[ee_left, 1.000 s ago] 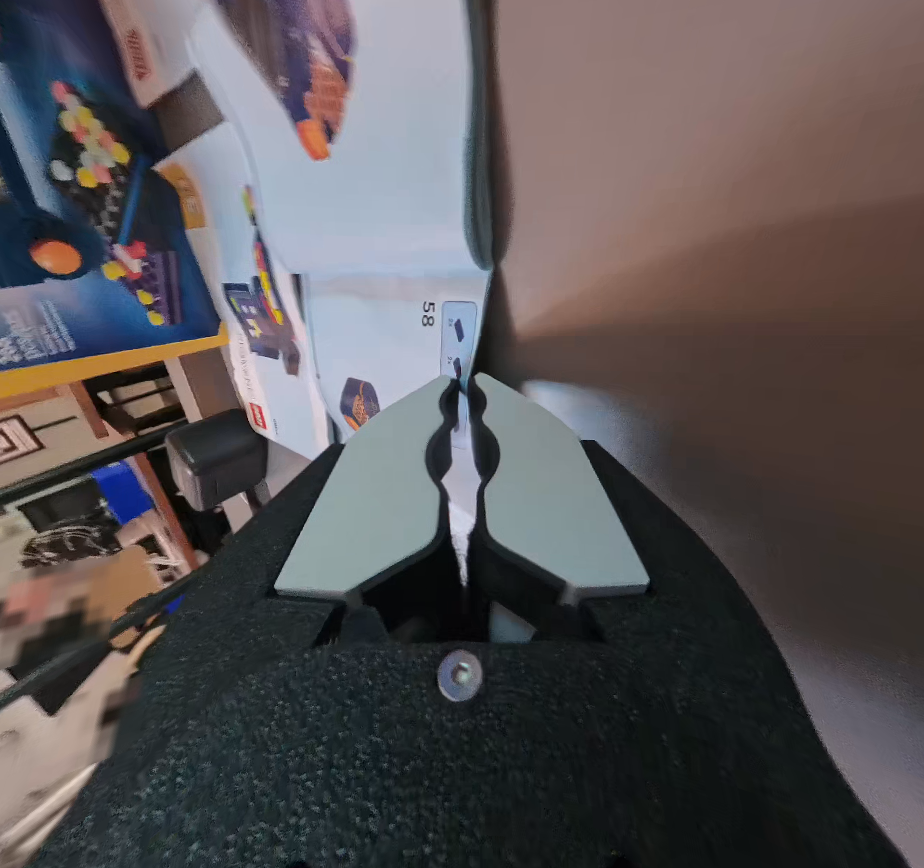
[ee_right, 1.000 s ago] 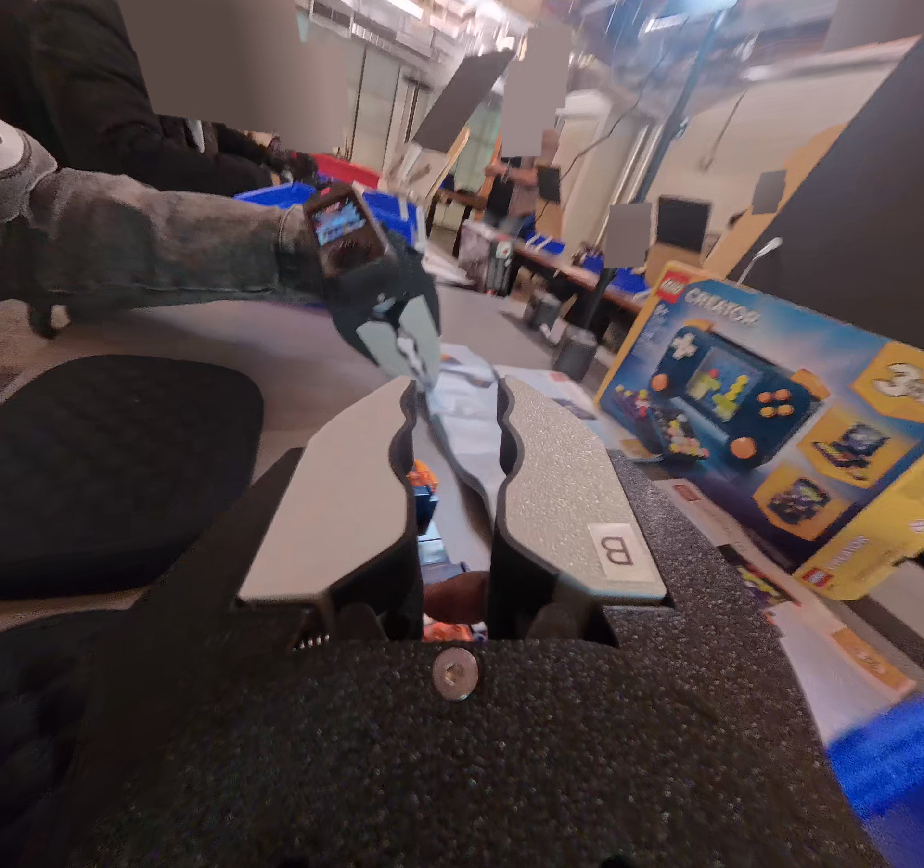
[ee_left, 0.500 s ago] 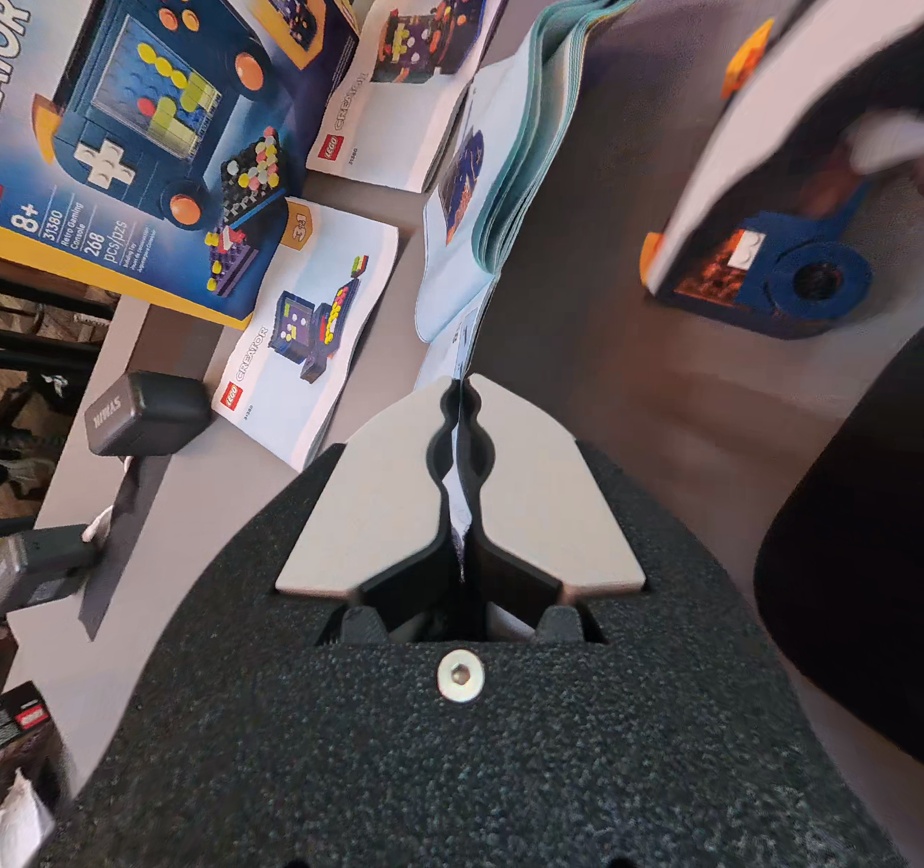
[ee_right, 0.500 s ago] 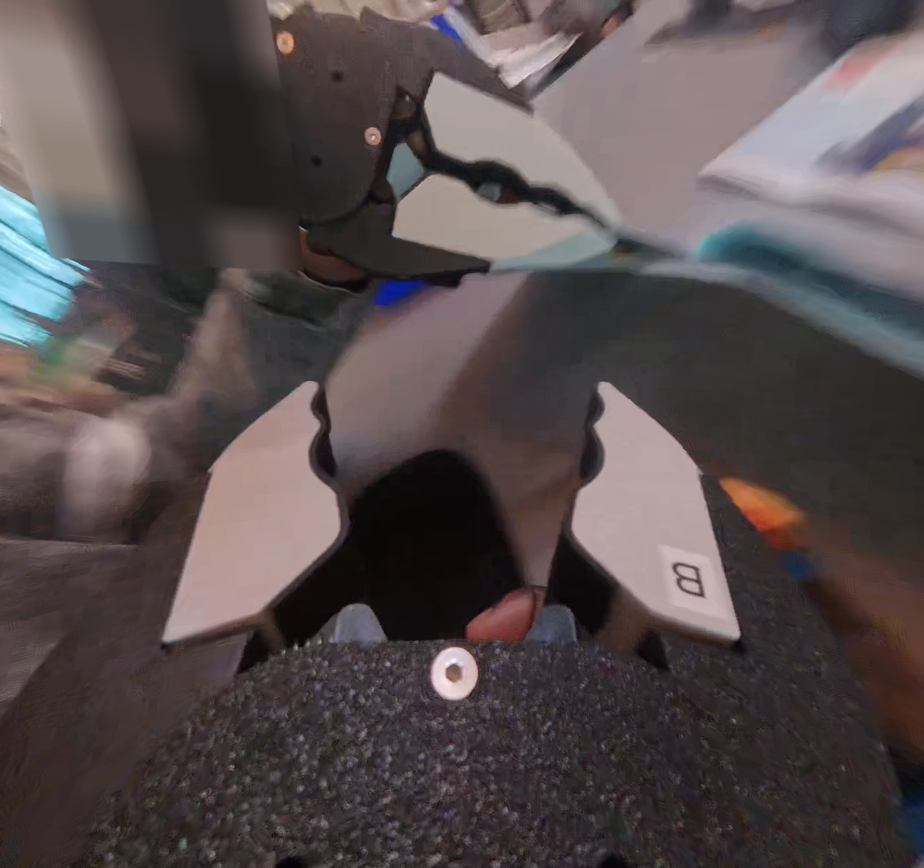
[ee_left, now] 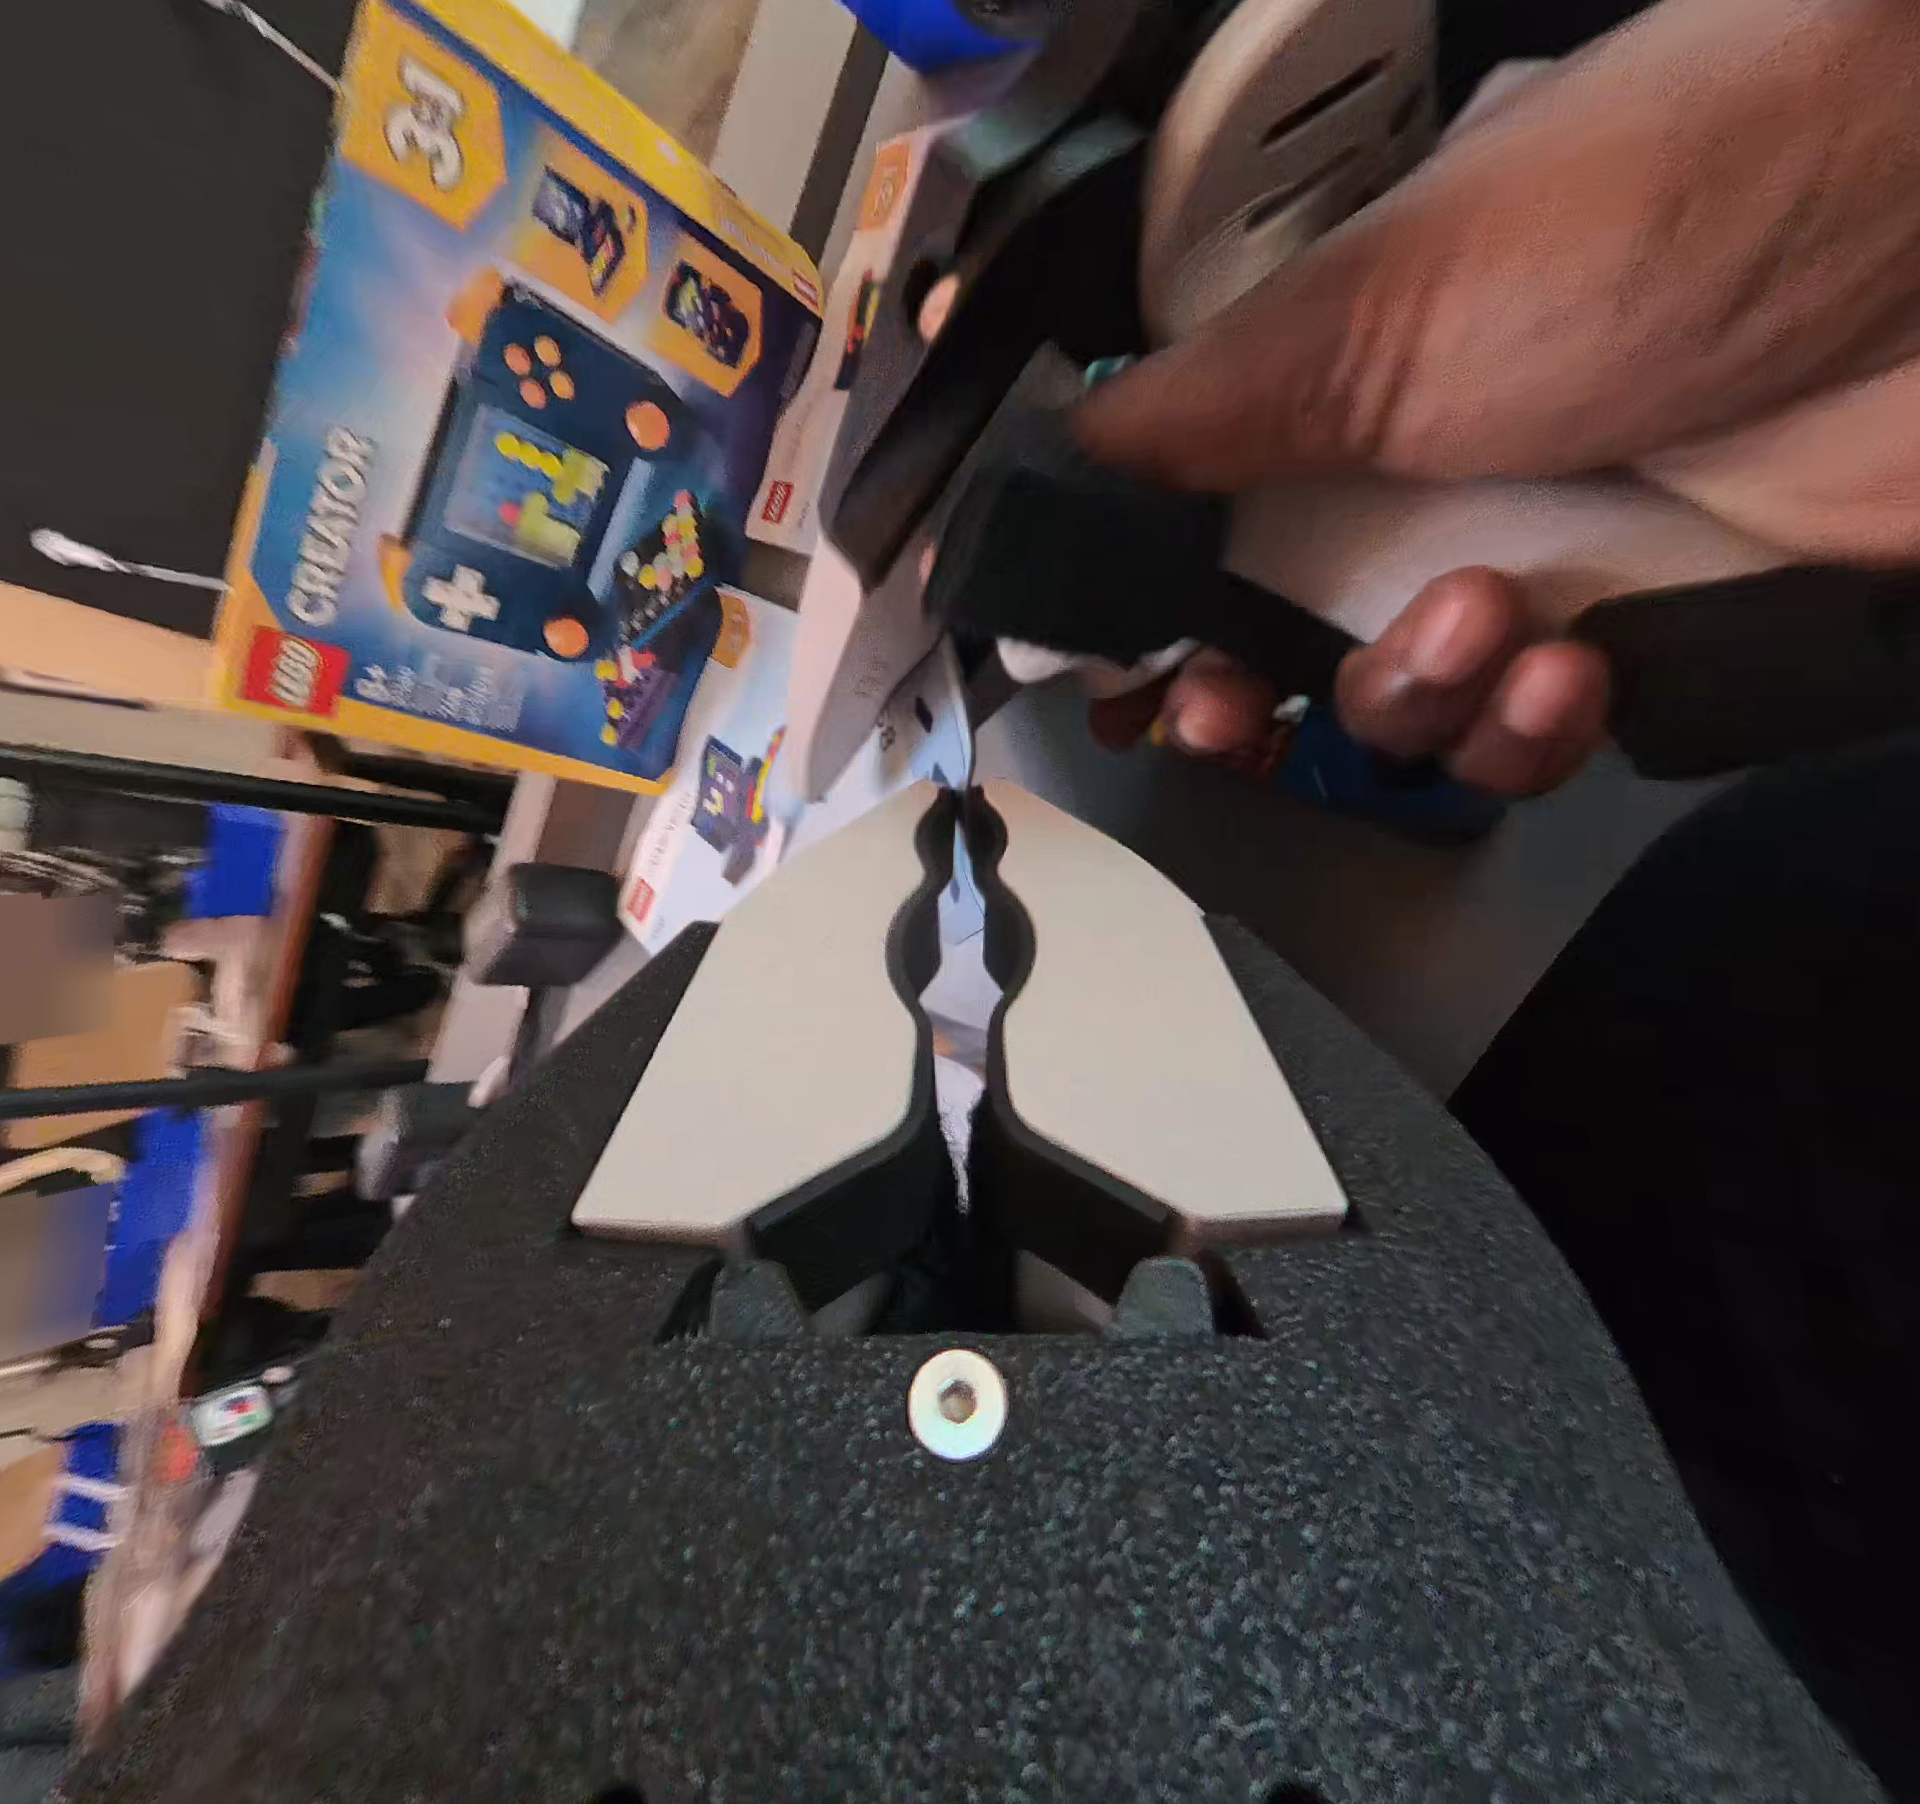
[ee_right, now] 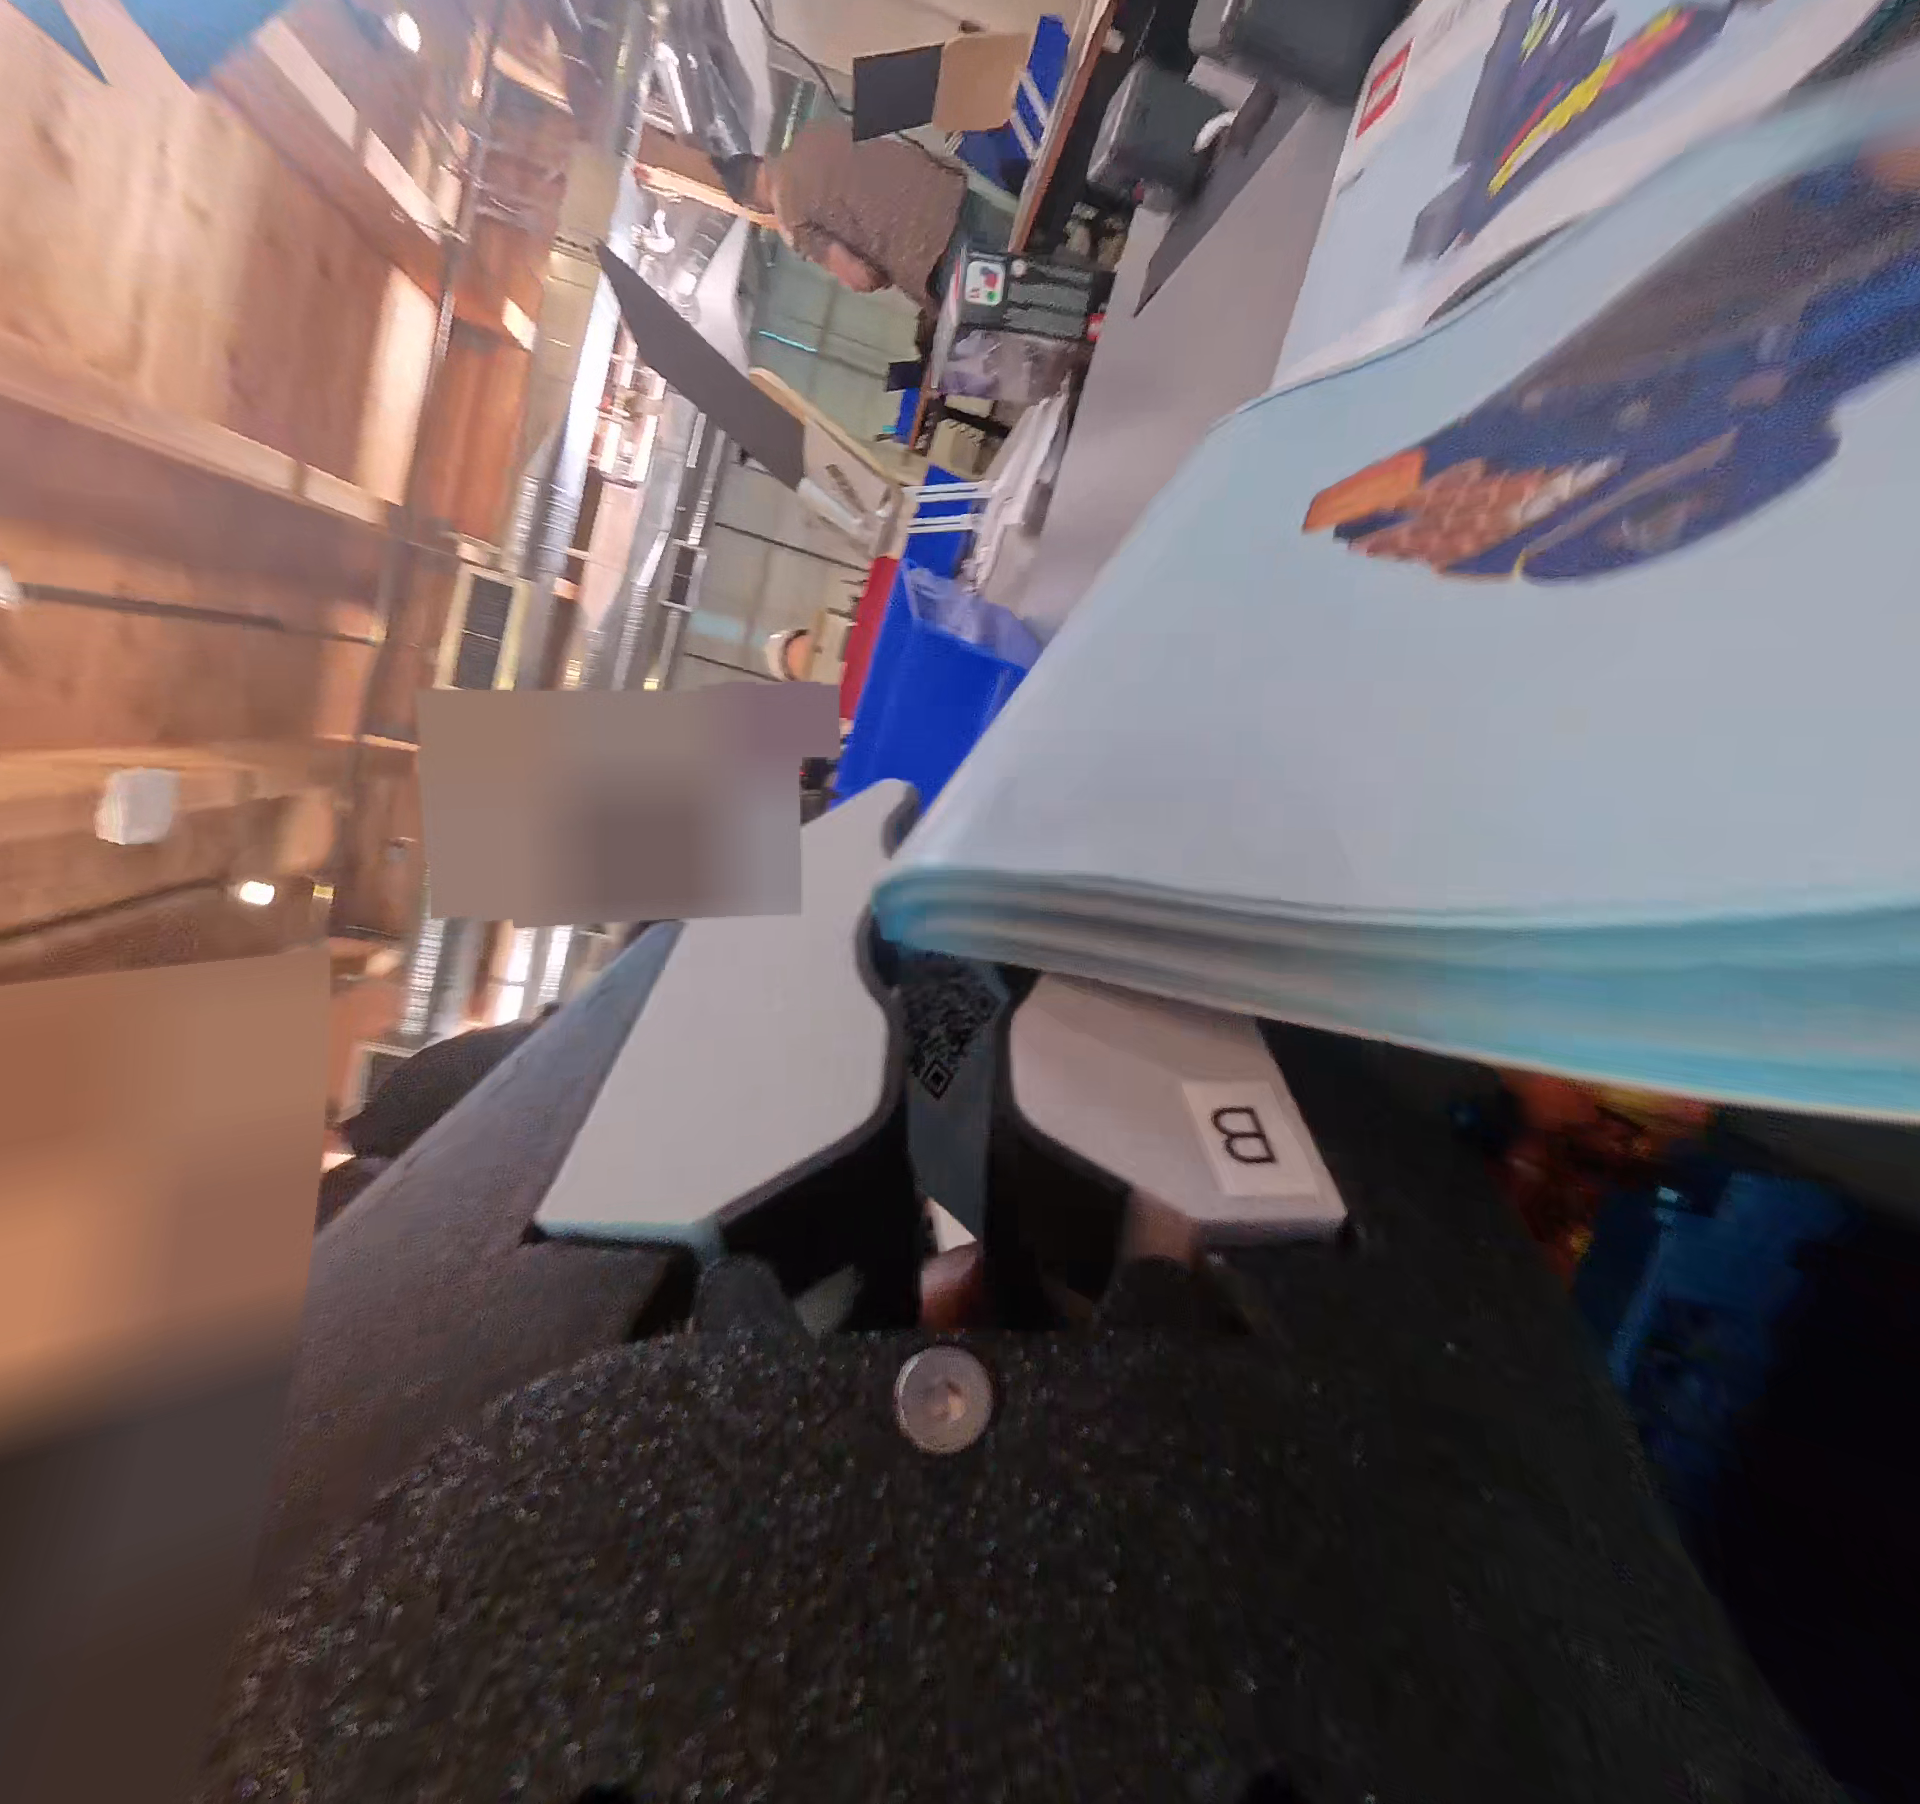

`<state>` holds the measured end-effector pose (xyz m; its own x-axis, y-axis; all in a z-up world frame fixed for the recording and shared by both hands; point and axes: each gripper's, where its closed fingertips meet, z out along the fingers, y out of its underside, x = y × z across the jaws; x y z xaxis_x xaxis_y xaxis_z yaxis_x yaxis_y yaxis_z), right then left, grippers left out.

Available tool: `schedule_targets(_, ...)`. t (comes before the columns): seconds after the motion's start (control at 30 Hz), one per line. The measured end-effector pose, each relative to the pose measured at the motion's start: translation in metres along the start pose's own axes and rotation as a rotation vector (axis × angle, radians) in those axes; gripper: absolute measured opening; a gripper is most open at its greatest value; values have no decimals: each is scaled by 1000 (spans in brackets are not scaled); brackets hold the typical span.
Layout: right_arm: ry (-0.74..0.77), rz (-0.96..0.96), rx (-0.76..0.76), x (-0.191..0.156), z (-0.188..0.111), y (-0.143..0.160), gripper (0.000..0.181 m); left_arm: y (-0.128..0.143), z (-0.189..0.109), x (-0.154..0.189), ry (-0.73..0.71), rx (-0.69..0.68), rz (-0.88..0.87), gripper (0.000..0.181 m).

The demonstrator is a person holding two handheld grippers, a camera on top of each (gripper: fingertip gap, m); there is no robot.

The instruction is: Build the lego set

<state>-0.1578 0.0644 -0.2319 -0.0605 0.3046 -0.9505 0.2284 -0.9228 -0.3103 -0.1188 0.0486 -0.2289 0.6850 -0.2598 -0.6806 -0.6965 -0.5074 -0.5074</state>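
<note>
My left gripper (ee_left: 961, 798) is shut on a thin page (ee_left: 956, 913) of the open instruction booklet, which runs up between its fingers. Just beyond it, my right gripper (ee_left: 914, 632) is held by a hand (ee_left: 1558, 300) and meets the same paper. In the right wrist view the right gripper (ee_right: 945, 985) is closed on a sheet with a printed square code (ee_right: 951, 1037), and the pale blue booklet stack (ee_right: 1403, 767) covers its right fingertip. A partly built blue and orange lego model (ee_left: 1371, 778) lies under the hand and shows blurred in the right wrist view (ee_right: 1683, 1266).
The lego set box (ee_left: 499, 466) stands at the far side of the grey table. Another instruction booklet (ee_left: 707, 840) lies beside it and shows in the right wrist view (ee_right: 1558, 92). A black power adapter (ee_left: 540, 923) sits near the edge. A black pad (ee_left: 1714, 1131) lies at right. The grippers are tip to tip, or close to it.
The right gripper, wide open half a second ago, has swung over to the booklet and closed on a sheet. The left gripper has kept its hold on the page while tilting.
</note>
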Motion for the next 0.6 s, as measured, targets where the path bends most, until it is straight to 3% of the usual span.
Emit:
schedule_targets(0.07, 15, -141, -4, -4, -9, 3, 1, -9, -1, 14, -39, 5, 79, 3)
schedule_targets(0.13, 52, -354, -48, -10, -18, 6, 0, -21, -4, 33, 17, 78, 102, 4)
schedule_targets(0.23, 52, -688, -110, -36, -36, -3, 0, -49, -30, 42, 151, 341, -69, 15)
schedule_targets(0.33, 53, -935, -261, -68, -52, -21, 0, -69, -74, 19, 178, 659, -273, 16)
schedule_targets(0.4, 113, -1078, -415, -83, -58, -42, 0, -69, -97, 1, 166, 816, -415, 15)
schedule_targets(0.5, 234, -1255, -730, -93, -48, -72, 0, -60, -110, -6, 170, 919, -536, 15)
schedule_targets(0.53, 236, -1307, -865, -94, -42, -75, 0, -57, -110, -5, 159, 921, -547, 15)
schedule_targets(0.6, 85, -1403, -1166, -102, -35, -60, 0, -51, -107, -3, 110, 887, -522, 16)
